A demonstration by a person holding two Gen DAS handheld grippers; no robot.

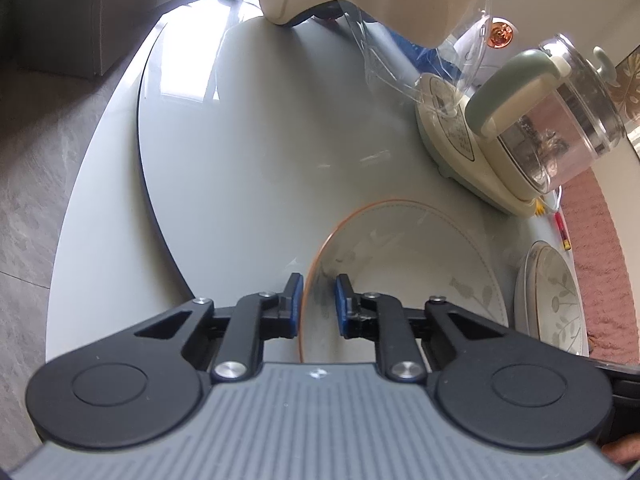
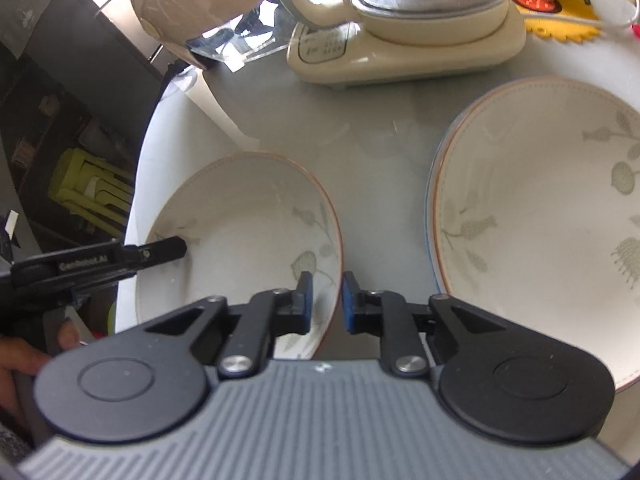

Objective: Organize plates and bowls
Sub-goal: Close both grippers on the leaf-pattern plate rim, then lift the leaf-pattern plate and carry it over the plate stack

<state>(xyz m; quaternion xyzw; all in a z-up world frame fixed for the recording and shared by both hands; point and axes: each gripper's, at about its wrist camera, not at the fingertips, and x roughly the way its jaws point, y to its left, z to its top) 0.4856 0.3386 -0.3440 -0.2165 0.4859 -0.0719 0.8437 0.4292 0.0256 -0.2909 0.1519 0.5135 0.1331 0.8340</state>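
We saw the left gripper (image 1: 316,304) part-open, pads astride the rim of a small white orange-edged leaf-print ceramic plate (image 1: 404,264) on the grey glass tabletop (image 1: 248,160). The right gripper (image 2: 327,302) stood part-open, empty, beside that plate's opposite rim; a larger matching plate (image 2: 540,216) lay just beside.

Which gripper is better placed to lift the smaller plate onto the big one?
Likely both: left gripper and right gripper straddle opposite rims of the smaller plate, open. The big plate lies right.

Two close wrist views downward, sharing the small plate (image 1: 400,264).
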